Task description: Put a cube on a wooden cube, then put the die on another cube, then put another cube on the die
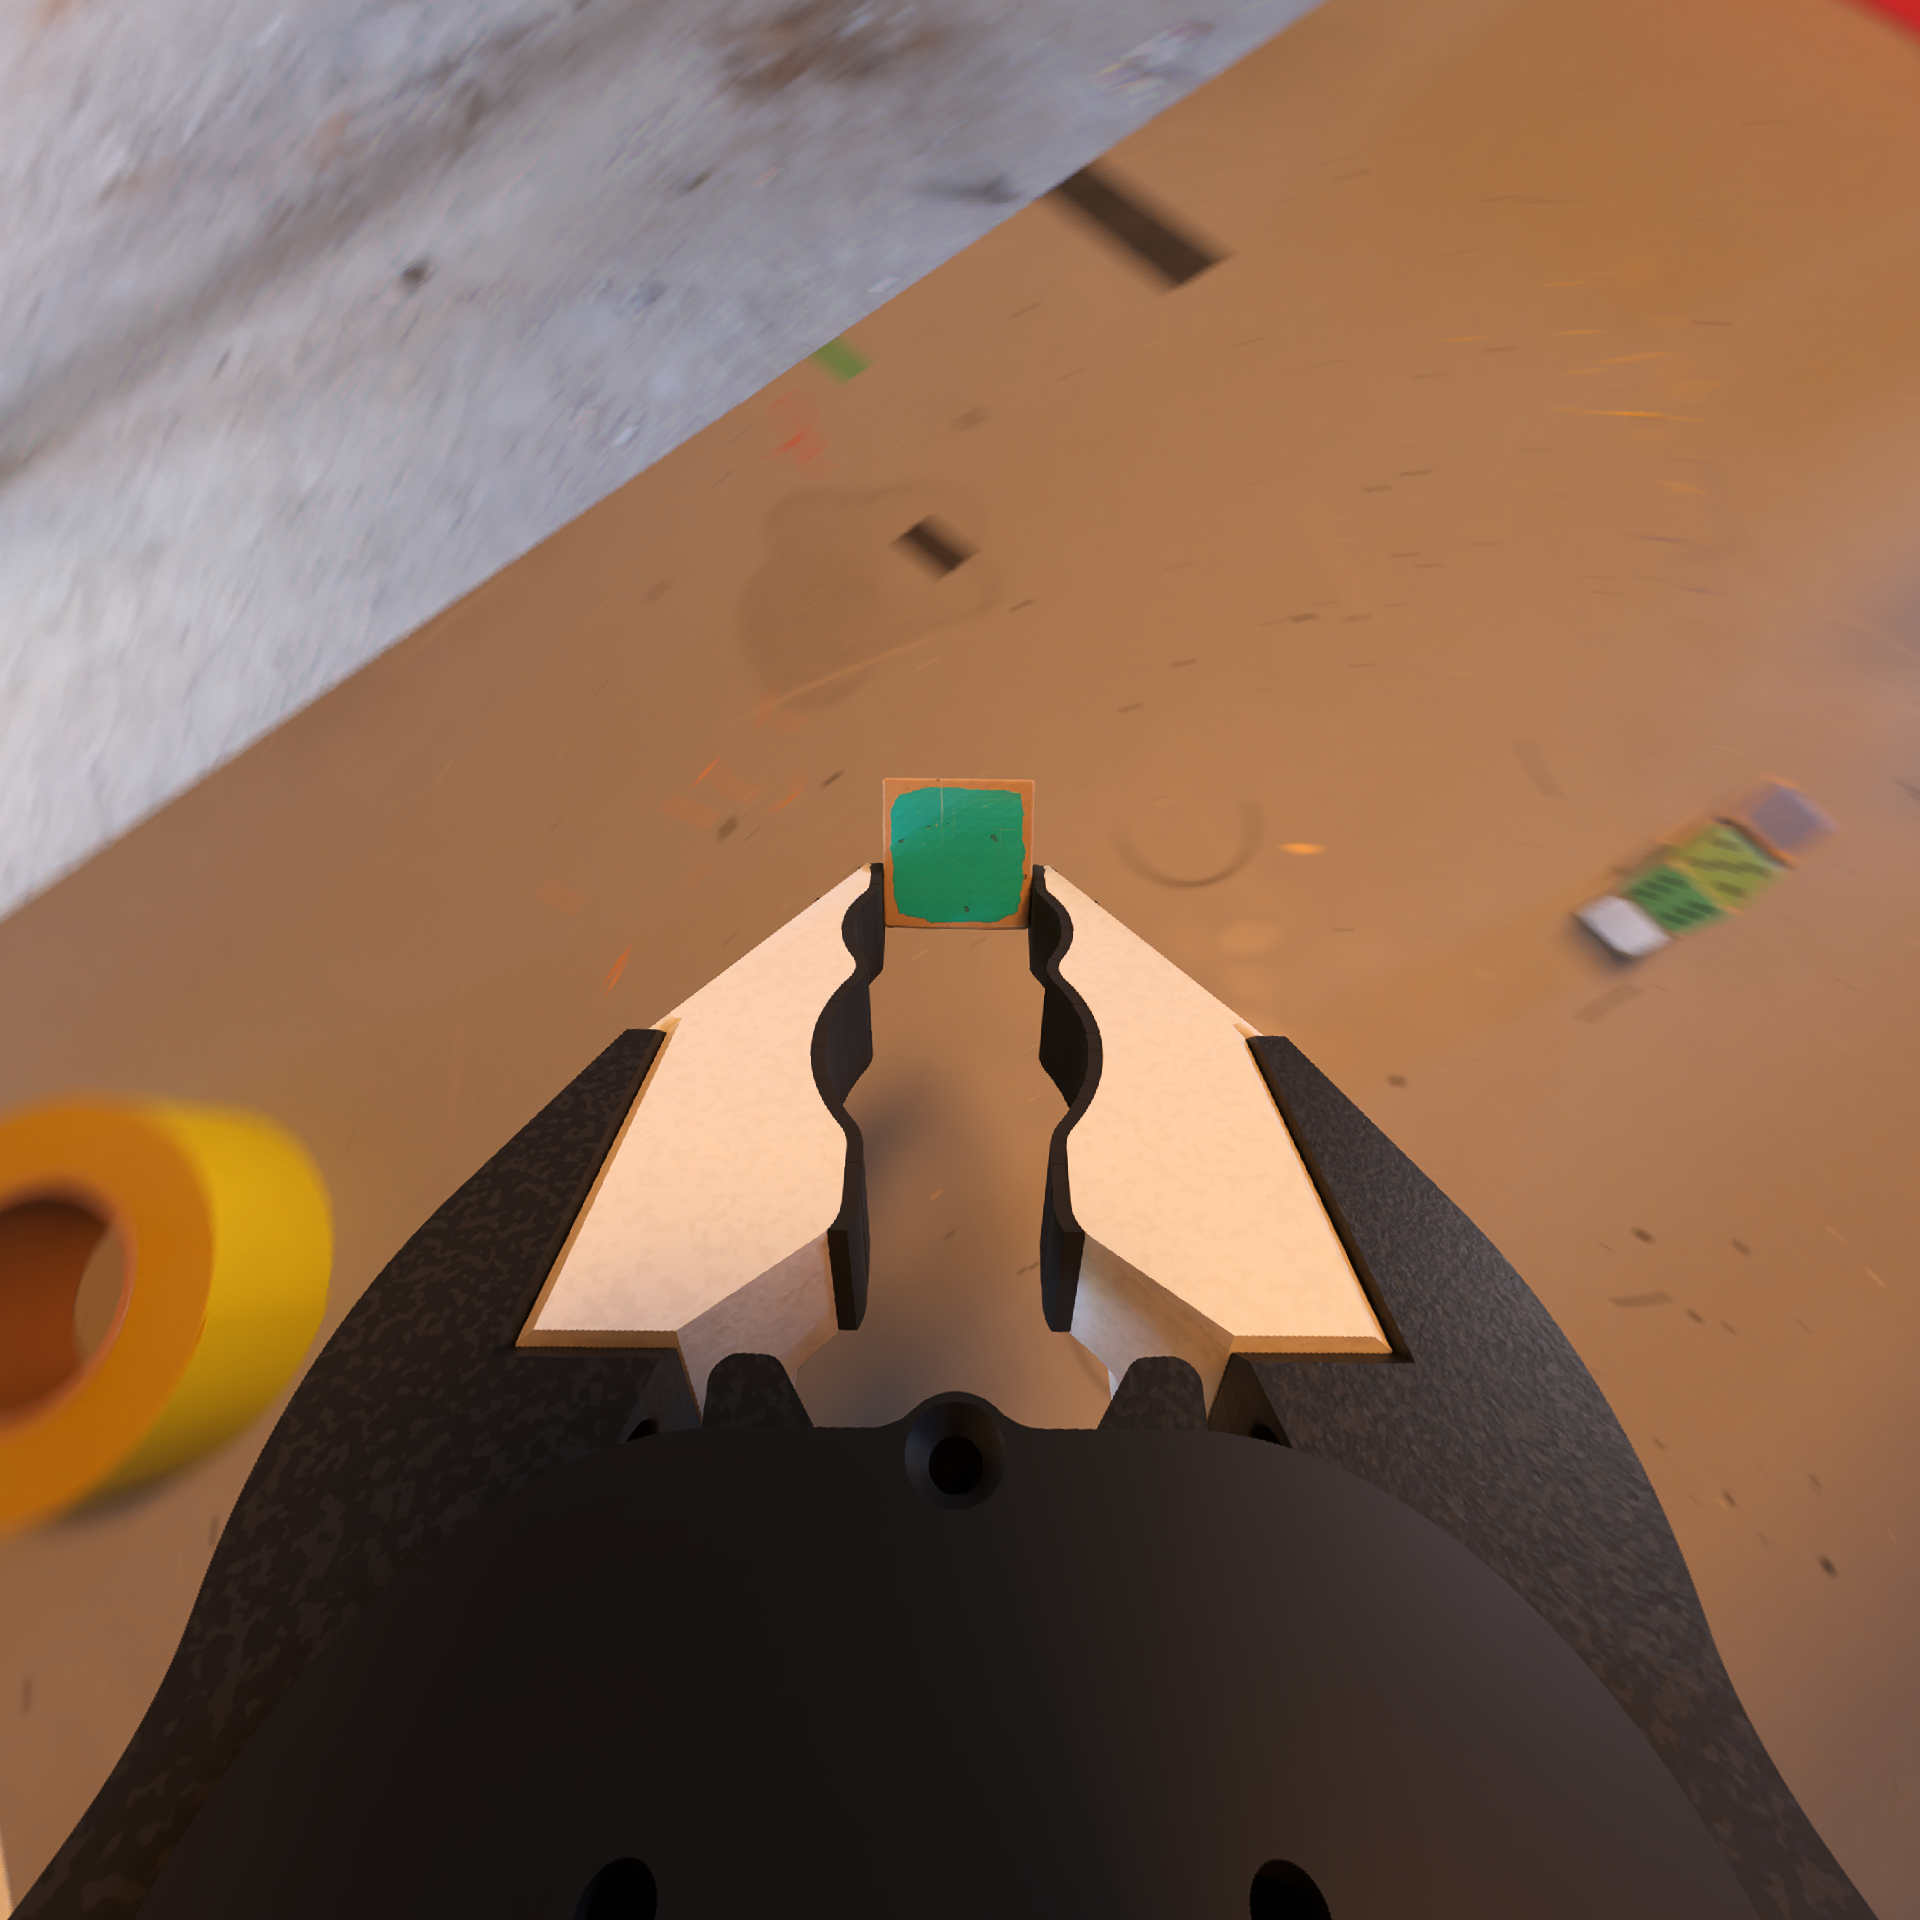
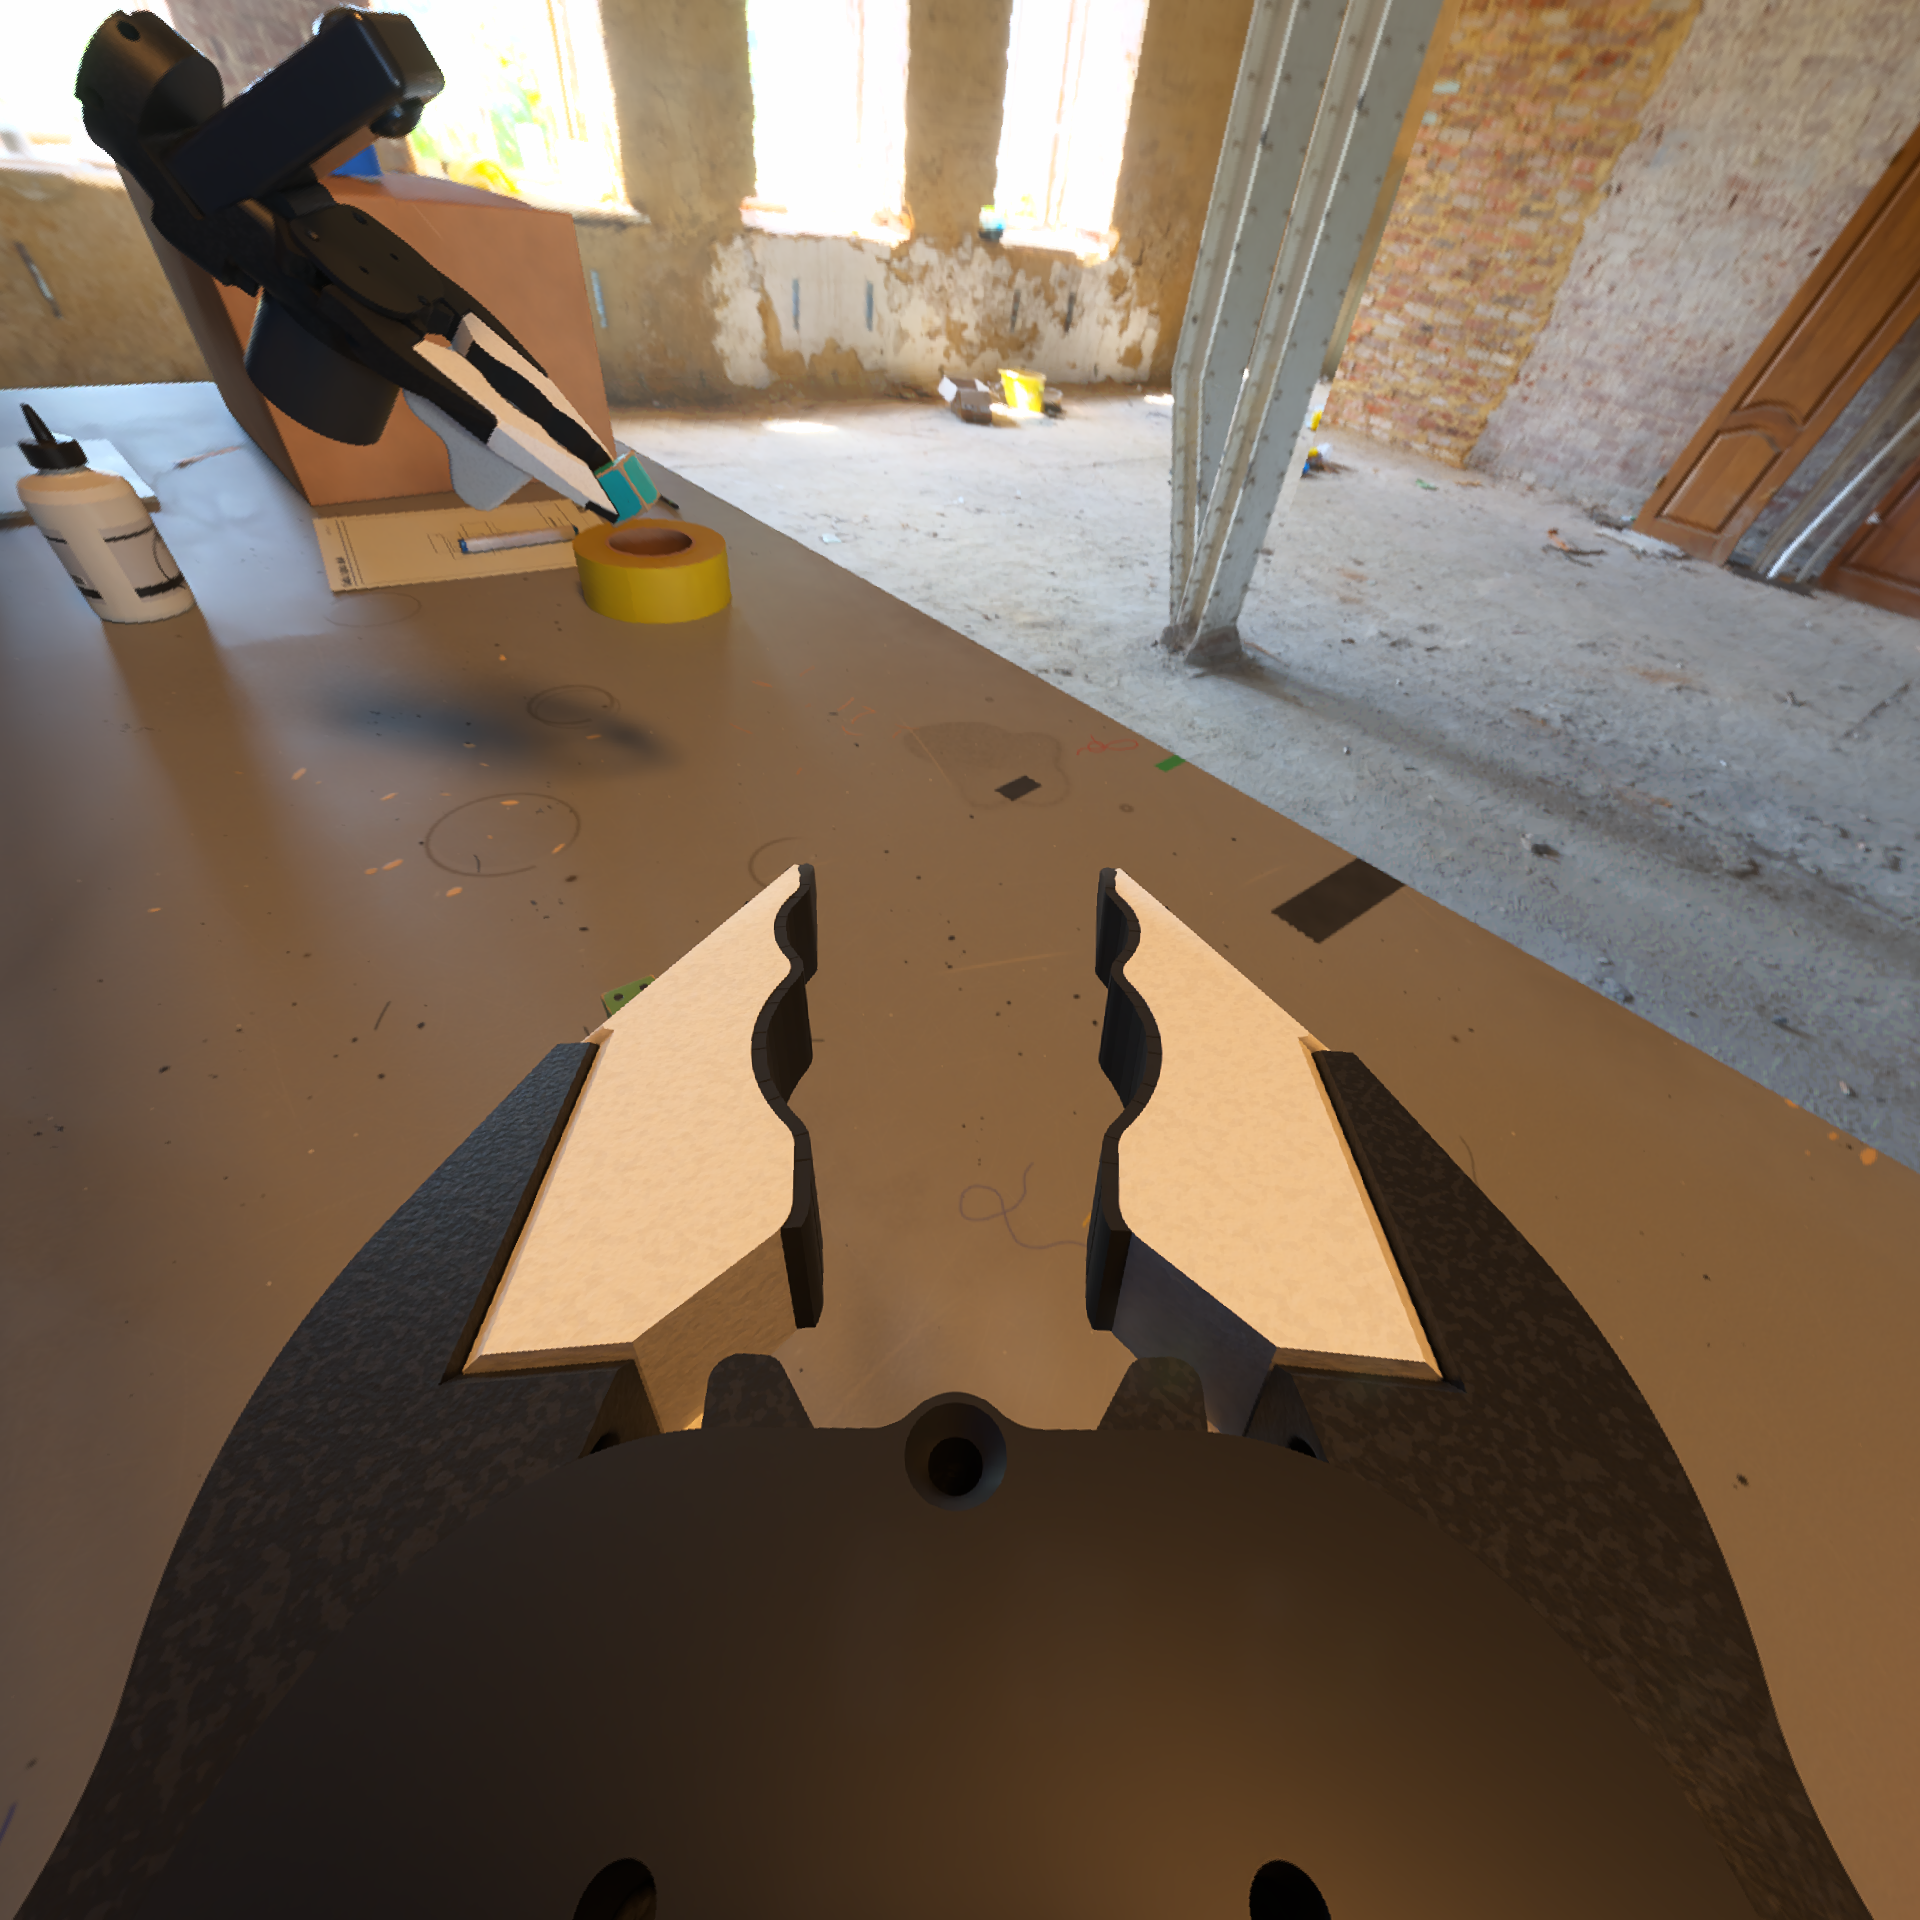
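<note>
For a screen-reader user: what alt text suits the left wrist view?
The left gripper grips a green-faced cube at its fingertips, above a brown table. A yellow tape roll sits lower left, and grey floor shows beyond the table edge.

— Far side: rough plastered wall (image 2: 935,301), paint peeling at its base, pierced by tall bright windows (image 2: 821,104) between thick piers.

— And to the right?

— Bare brick wall (image 2: 1507,208); leaning against it, panelled wooden doors (image 2: 1787,416). Nearer, pale metal struts (image 2: 1268,312) slanting down to a dusty grey concrete floor (image 2: 1351,675).

— Foreground?

— Brown speckled tabletop (image 2: 312,987), edge running diagonally, lit warmly from the windows; same tabletop (image 1: 1455,520) and floor (image 1: 312,364) seen from above.
</note>
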